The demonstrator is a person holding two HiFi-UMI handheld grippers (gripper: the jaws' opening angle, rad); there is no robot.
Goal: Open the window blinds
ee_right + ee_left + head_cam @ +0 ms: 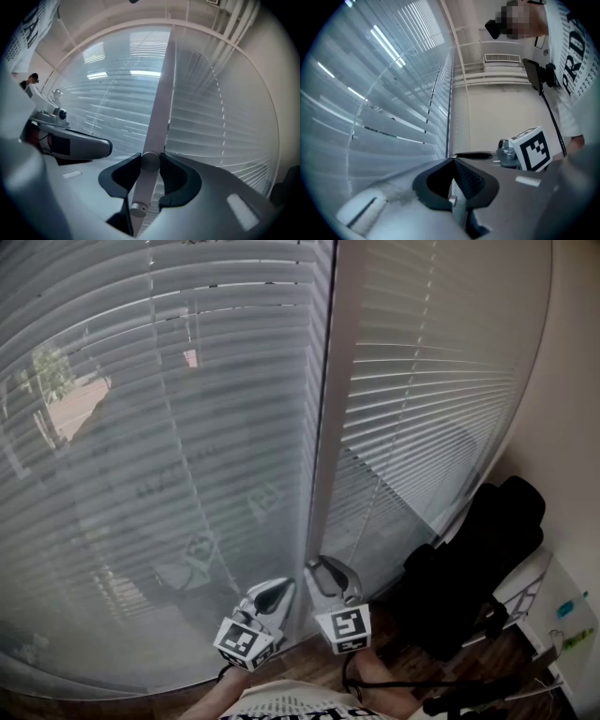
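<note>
Two grey slatted blinds cover the window, the left blind (159, 427) and the right blind (431, 381), with a pale mullion (325, 409) between them. My right gripper (323, 570) points level at the foot of the mullion. In the right gripper view a grey round wand (140, 187) stands upright between the jaws of the right gripper (150, 161), and both black pads touch its sides. The left gripper (278, 589) is held just to the left of it. Its jaws (452, 160) meet at the tips with nothing between them.
A black chair (478, 559) stands right of the window, with a white desk (562, 615) beyond it by the wall. Wooden floor (319, 667) shows below the grippers. A black cable (394, 688) runs across it.
</note>
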